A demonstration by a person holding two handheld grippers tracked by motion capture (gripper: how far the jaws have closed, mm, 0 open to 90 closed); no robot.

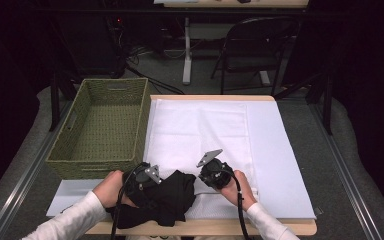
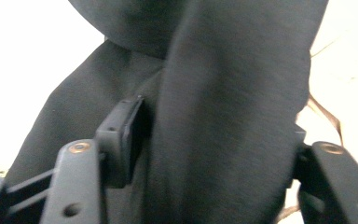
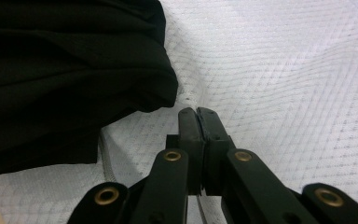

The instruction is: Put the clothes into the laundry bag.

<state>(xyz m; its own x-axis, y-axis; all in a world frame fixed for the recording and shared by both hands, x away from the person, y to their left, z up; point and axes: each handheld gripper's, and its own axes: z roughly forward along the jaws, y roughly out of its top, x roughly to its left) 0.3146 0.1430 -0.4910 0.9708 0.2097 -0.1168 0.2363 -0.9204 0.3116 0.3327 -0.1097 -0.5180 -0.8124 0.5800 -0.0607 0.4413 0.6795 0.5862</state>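
Down at the bottom centre of the high view, a black garment (image 1: 162, 200) lies bunched on the white cloth (image 1: 215, 130). It looks soft, light and floppy, so a pinch on a thick fold or hem should hold best. The left gripper (image 1: 147, 181) stands partly open with a fold of the garment between its jaws, pads not clearly pressing. The right gripper (image 3: 198, 114) is closed, pinching the white cloth just beside the garment. Farther up, at left, the woven basket (image 1: 75, 125) sits empty.
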